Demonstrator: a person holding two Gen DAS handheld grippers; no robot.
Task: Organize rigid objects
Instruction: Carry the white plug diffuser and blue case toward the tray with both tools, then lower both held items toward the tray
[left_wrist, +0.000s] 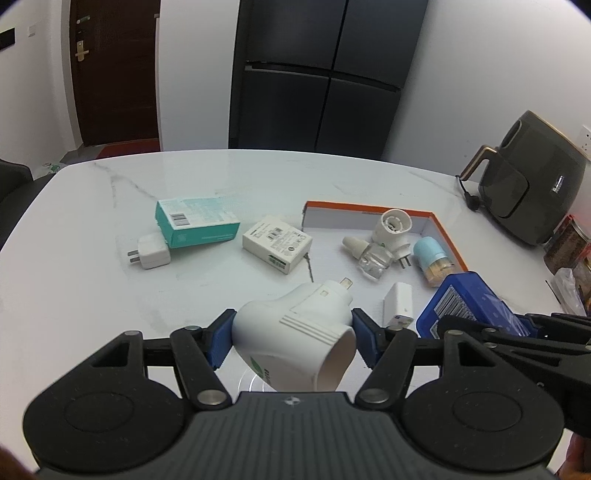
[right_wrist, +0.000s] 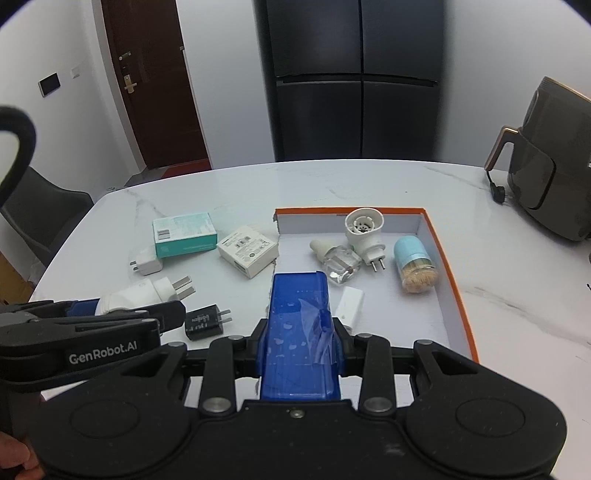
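both grippers (left_wrist: 293, 338) (right_wrist: 299, 349) clamp: white plug (left_wrist: 295, 332), blue box (right_wrist: 299, 332).

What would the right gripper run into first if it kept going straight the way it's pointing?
Probably the small white adapter lying in the orange-rimmed tray, just past the blue box that the right gripper holds; depth is unclear.
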